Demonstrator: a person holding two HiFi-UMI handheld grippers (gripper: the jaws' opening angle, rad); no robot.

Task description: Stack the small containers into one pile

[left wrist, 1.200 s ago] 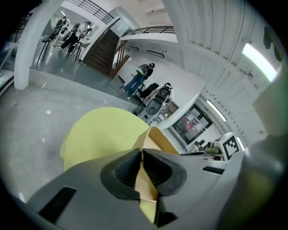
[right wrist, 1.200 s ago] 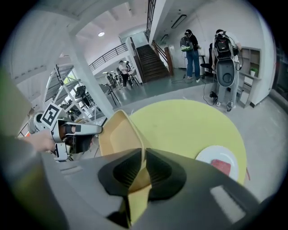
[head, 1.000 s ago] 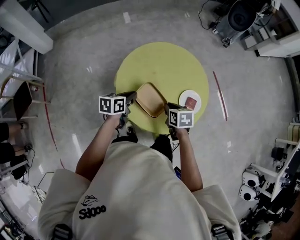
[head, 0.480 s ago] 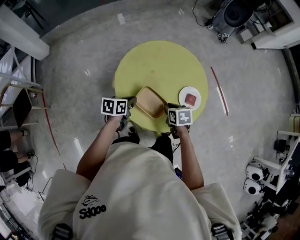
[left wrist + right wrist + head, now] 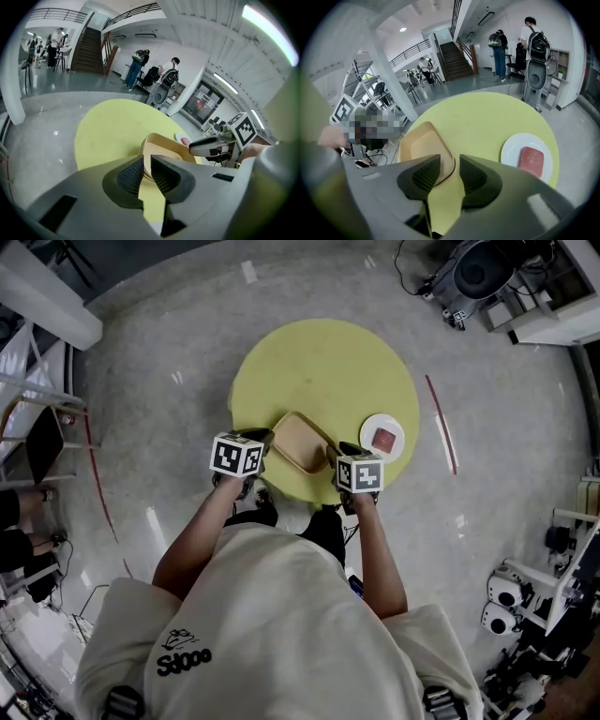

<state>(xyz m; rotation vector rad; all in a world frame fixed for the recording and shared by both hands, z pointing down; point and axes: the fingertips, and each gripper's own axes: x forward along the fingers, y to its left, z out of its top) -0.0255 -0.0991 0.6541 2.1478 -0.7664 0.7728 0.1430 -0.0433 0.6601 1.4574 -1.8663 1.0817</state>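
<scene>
- The left tool (image 5: 147,165) is clenched on the rim of the tan tray pile (image 5: 300,442), probably steadying it by the surface's (image 5: 319,362) near edge.
- The right tool (image 5: 450,161) is opening; the pile's rim sits between its jaws unpressed, and it seems to be letting go.
- There is one pile, its layers uncountable, plus one plate (image 5: 368,427), one red block (image 5: 382,439) and two tools.
</scene>
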